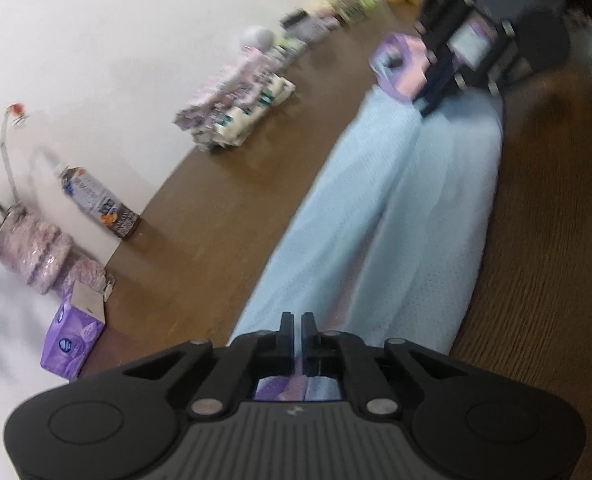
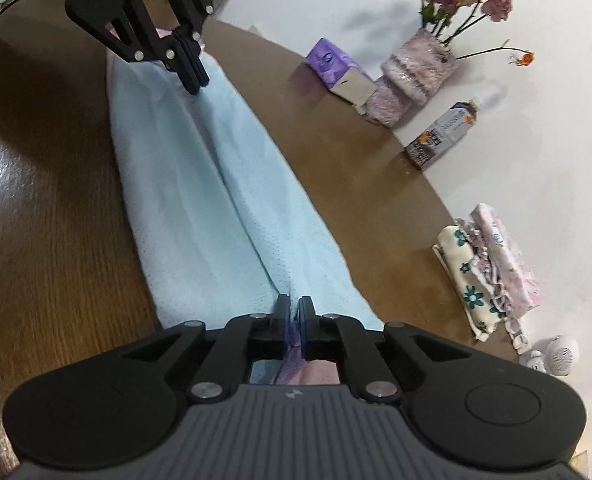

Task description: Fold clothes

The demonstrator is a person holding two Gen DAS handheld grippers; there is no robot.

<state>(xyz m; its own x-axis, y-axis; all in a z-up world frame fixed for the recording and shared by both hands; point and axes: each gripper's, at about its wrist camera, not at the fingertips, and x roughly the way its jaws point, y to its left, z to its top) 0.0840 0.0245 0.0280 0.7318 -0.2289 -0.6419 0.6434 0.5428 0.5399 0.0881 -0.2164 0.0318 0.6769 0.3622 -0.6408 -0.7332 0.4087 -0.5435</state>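
Nearest the right wrist camera, the right claw has its two fingers drawn together on one end of a light blue garment, with purple and pink trim bunched between them. The left claw is likewise closed on the opposite end, and the same purple and pink fabric shows behind its fingers. Each claw appears in the other's view at the far end of the cloth.

The garment lies stretched lengthwise on the brown wooden desk, already folded into a long narrow strip with a seam or crease running down its middle. It sits flat against the desk along most of its length.

Judgement on handling: the fabric looks thin, soft and light, with a fine dotted weave. It will sag and drape wherever unsupported, offers no stiffness, and is not fragile. It may slide easily on the polished wood. The end edges, at the centre line where the layers meet, appear the soundest places to hold, as a pinch there catches all layers together.

Further off, along the desk's edge by the white wall, stand a purple tissue box, a drink bottle, a stack of folded floral cloths and a vase of dried flowers. All stand well apart from the garment.
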